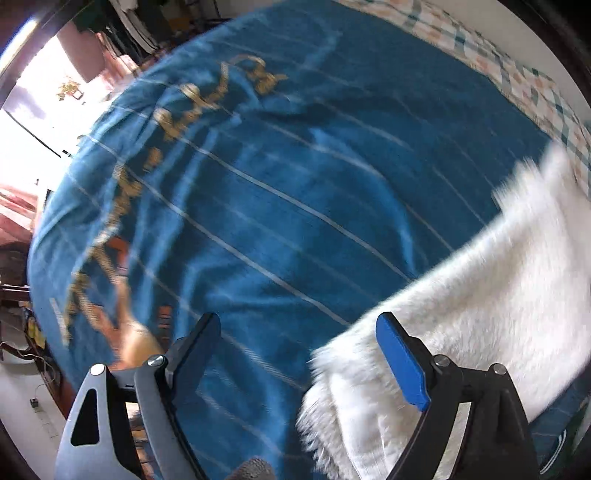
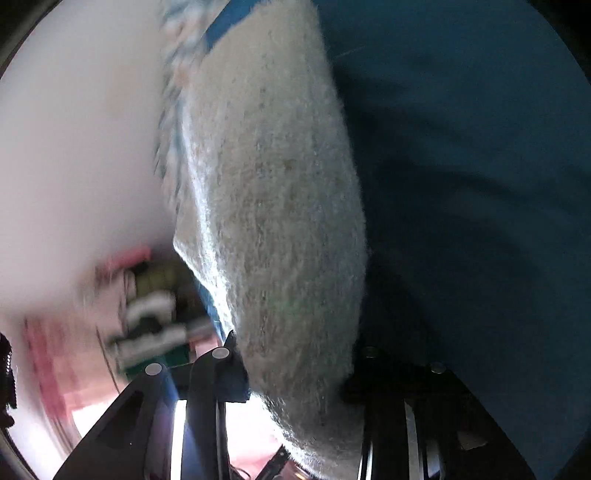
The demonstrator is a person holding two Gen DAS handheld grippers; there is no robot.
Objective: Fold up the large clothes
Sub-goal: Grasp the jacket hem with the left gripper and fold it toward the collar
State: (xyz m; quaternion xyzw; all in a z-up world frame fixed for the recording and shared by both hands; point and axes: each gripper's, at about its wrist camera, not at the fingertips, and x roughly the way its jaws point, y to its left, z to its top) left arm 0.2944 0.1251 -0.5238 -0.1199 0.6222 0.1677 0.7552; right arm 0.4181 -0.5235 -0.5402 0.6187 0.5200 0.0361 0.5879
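Left gripper (image 1: 299, 354) spread wide above blue blanket (image 1: 295, 177), released. Right gripper (image 2: 295, 373) clenched on fluffy white garment (image 2: 273, 206), beside the blanket.

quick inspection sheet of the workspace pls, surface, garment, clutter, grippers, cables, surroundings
surface: bed with a blue blanket, thin pale stripes and gold lettering, wrinkled; checked sheet at the far edge
job's things: white fluffy garment, partly lifted, running from the left gripper's side toward the right gripper; views blurred
clutter: nothing seen on the blanket
grippers: left gripper open, its blue-padded finger against the garment's edge, nothing between the fingers; right gripper has the garment between its fingers, grip hidden by fabric
cables: thin cord on the floor at the bed's left
surroundings: bright window, hanging clothes, blurred furniture
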